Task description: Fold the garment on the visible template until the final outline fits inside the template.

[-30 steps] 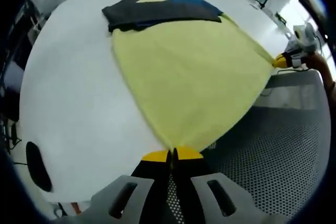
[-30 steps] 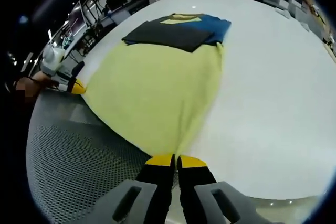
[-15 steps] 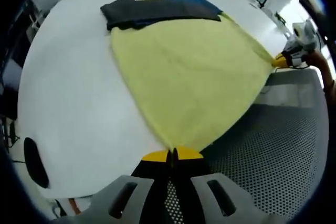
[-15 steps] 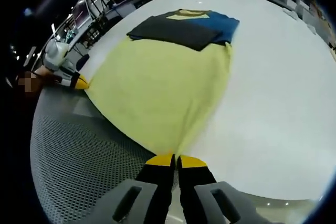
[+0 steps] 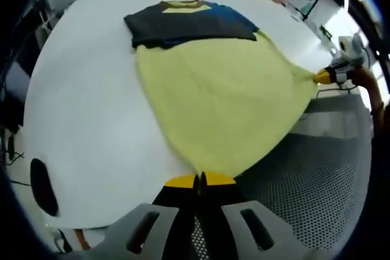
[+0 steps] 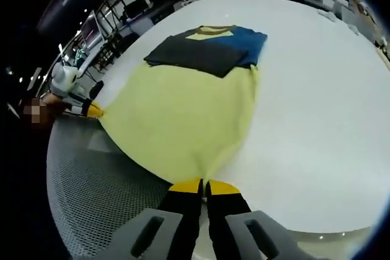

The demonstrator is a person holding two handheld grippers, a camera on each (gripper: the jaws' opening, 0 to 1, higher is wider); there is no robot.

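Both claws, left (image 5: pixel 200 179) and right (image 6: pixel 203 184), pinch the shirt's (image 5: pixel 219 95) hem corners off the table (image 5: pixel 85 108) edge — uneven pulling could skew it.

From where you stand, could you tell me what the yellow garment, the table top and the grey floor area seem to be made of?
Yellow garment: soft matte knit fabric, probably cotton; it drapes and stretches taut between the left gripper and the right gripper.
Table: smooth white surface with a faint sheen, possibly laminate.
Grey floor area: evenly dotted with holes; perforated metal or mesh, hard to tell.

Garment (image 5: pixel 219 98) on table (image 5: pixel 85 120)
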